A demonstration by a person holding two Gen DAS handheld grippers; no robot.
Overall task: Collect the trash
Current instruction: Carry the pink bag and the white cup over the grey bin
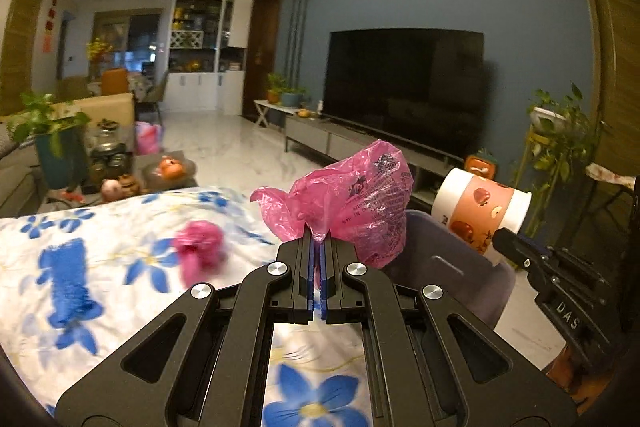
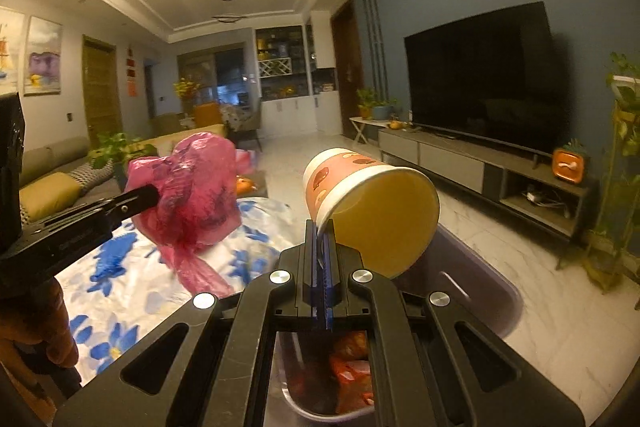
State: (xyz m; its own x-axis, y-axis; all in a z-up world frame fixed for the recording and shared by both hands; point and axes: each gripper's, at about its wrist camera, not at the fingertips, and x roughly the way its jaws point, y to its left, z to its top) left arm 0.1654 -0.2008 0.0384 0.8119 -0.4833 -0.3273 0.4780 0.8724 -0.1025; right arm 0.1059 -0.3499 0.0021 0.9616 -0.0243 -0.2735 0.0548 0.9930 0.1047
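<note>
Over bin (image 2: 500,291) rim | right gripper (image 2: 322,227) pinches cup (image 2: 372,203) | left gripper (image 1: 319,237) pinches bag (image 1: 352,199)

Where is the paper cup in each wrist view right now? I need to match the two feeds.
Left wrist: paper cup at right of centre, held tilted by the right gripper.
Right wrist: paper cup at centre, rim pinched in the jaws, open mouth facing the camera.
Shared landmark: the television on the blue wall.
</note>
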